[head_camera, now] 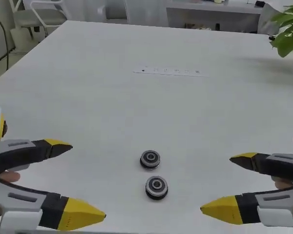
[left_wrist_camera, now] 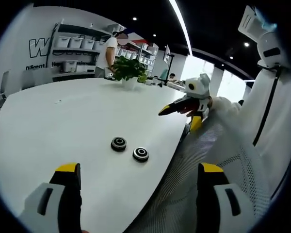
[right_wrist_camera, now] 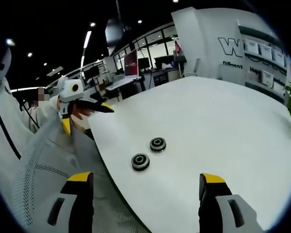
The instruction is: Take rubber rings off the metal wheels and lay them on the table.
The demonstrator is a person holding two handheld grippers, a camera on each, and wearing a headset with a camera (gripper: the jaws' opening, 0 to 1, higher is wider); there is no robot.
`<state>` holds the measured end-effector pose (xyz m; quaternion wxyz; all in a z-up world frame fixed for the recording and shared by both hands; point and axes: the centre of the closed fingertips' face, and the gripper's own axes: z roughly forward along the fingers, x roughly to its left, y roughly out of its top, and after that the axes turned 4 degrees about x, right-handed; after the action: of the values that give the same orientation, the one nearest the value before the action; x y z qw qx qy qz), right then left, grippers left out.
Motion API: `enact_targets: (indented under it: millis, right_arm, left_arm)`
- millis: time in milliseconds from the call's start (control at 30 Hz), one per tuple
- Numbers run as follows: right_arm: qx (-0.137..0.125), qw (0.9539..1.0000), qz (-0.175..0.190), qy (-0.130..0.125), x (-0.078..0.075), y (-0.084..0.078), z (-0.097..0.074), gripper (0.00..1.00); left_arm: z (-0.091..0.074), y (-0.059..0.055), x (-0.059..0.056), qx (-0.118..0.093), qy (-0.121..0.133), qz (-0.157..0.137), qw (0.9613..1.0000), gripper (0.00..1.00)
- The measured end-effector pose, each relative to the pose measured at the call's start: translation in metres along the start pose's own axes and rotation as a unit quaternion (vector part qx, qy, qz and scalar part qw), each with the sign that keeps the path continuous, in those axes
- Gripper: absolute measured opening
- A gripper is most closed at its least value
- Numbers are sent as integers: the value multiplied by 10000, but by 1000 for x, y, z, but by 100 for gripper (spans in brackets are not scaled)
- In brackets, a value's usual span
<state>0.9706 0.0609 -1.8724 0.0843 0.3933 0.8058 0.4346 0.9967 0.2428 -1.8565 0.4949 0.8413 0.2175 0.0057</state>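
The white table (head_camera: 136, 97) is stretching away wide and mostly bare. It is carrying a faint printed strip (head_camera: 170, 71) far out in the middle, and a leafy plant (head_camera: 289, 36) is leaning in at the far right corner. Over the near edge the left tongs (head_camera: 87, 180) are hovering at the left and the right tongs (head_camera: 216, 184) at the right. Both are gaping wide with nothing between their yellow tips, and both are standing well apart from the work.

Between them two small metal wheels are sitting on the table, seemingly lying flat with hubs up. The far wheel (head_camera: 150, 159) and the near wheel (head_camera: 156, 187) are just beside each other, the near one slightly to the right. Each is wearing its dark rubber ring (head_camera: 156, 196) around the rim, so no ring is lying on the table yet. Where rubber is ending and metal beginning is hard to judge at this size.

The step in hand is looking like the approach. Doing it well probably means bringing one pair of tongs down to pin a wheel by its body. The other pair should be narrowing so a tip is catching only the ring's edge, then peeling upward rather than dragging sideways, since such small wheels may be skidding or rolling easily. Starting with the near wheel would be keeping the far one out of the way.
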Motion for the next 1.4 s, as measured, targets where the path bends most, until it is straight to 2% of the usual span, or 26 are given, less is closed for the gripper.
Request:
enact_targets:
  millis: [167,233,300,400,500,567,667,867,1033,1233,1400]
  right_arm:
    - [-88,9999,-129,-71,-2,11,-10,89]
    - [-134,9997,-168,-108,-3,15,-13,89]
    - [-186,9995,-197,-139,-4,18,-16,88]
    - [-263,9993,-237,-117,-3,23,-19,87]
    - [-354,9989,-292,-109,-1,29,-21,86]
    - [-414,9986,-303,-87,1,34,-21,86]
    - [-492,9979,-413,-13,6,42,-21,84]
    - [-562,9968,-575,1,8,56,-19,81]
    - [-718,9953,-647,91,12,71,-17,78]
    - [-653,9934,-939,33,10,87,-8,73]
    - [-773,9907,-1114,122,12,101,-2,68]
  left_arm:
    - [1,9,-6,55,-77,237,9997,99]
    - [3,8,-10,258,-6,417,9988,99]
    - [3,9,-14,335,-14,634,9974,99]
    - [1,17,-17,279,-54,688,9972,99]
    - [-3,29,-19,149,-69,832,9964,99]
    - [-4,36,-20,137,-53,907,9958,99]
    - [-6,42,-21,205,0,1136,9933,99]
    - [-9,58,-26,82,-74,1426,9897,98]
    - [-7,74,-21,-48,-39,1572,9875,98]
    - [2,93,-14,-292,-96,1737,9843,94]
    - [10,100,-5,-446,-102,1742,9837,88]
